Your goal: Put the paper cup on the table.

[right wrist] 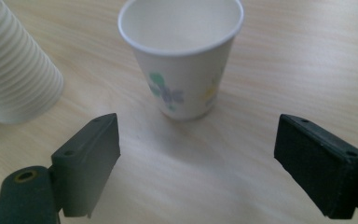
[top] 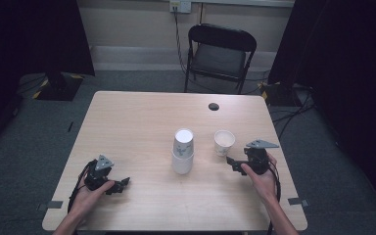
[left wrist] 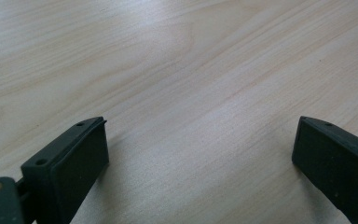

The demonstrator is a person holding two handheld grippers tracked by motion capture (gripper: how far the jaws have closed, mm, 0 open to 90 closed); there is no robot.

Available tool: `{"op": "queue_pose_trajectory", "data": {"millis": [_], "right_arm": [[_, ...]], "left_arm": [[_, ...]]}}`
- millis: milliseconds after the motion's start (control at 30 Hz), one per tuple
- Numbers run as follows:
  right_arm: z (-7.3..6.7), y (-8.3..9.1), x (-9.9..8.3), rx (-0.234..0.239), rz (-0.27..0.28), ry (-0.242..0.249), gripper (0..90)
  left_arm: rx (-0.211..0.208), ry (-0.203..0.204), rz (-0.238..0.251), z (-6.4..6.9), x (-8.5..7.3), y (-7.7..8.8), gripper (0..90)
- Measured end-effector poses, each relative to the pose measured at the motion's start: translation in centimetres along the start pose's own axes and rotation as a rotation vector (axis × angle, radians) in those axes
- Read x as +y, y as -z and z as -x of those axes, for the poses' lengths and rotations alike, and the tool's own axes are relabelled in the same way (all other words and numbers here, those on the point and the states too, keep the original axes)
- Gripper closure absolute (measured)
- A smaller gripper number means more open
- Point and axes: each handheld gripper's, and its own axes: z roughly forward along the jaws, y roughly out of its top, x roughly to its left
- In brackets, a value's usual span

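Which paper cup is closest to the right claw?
The single flowered cup, standing alone and upright just ahead of the open right claw. The tall stack of cups stands farther off, toward the middle of the table.

In the right gripper view, the stack of cups (right wrist: 14, 70) is cut off at nine o'clock by the frame edge. The single cup's (right wrist: 182, 56) rim is clipped at twelve o'clock.
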Motion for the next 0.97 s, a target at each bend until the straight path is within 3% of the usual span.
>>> {"op": "queue_pose_trajectory", "data": {"millis": [100, 300, 400, 433, 533, 633, 700, 967], "right_arm": [[0.5, 1.2, -1.6, 0.013, -0.022, -0.017, 14.3], [1.3, 2.3, -3.8, -0.032, -0.051, -0.065, 14.7], [1.7, 2.7, -5.5, -0.016, -0.110, -0.091, 14.2], [1.6, 2.7, -5.9, -0.019, -0.136, -0.085, 13.7], [1.4, 3.1, -6.3, -0.044, -0.142, -0.062, 13.7], [0.0, 3.1, -7.2, -0.104, -0.116, 0.014, 12.0], [-0.2, 3.0, -7.6, -0.104, -0.082, 0.012, 10.6], [-0.1, 3.0, -7.6, -0.103, -0.079, 0.013, 10.6]], "left_arm": [[-0.005, -0.004, -0.003, -0.1, 0.0, 0.0, 3.1], [-0.009, -0.005, -0.002, -0.1, 0.0, 0.0, 2.7], [-0.008, -0.005, -0.002, -0.1, 0.0, 0.0, 2.7], [-0.008, -0.005, -0.002, -0.1, 0.0, 0.0, 2.7], [-0.008, -0.005, -0.002, -0.1, 0.0, 0.0, 2.7], [-0.008, -0.005, -0.002, -0.1, 0.0, 0.0, 2.7], [-0.007, -0.005, -0.002, -0.1, 0.0, 0.0, 2.7], [-0.004, -0.005, -0.001, -0.1, 0.0, 0.0, 2.7]]}}
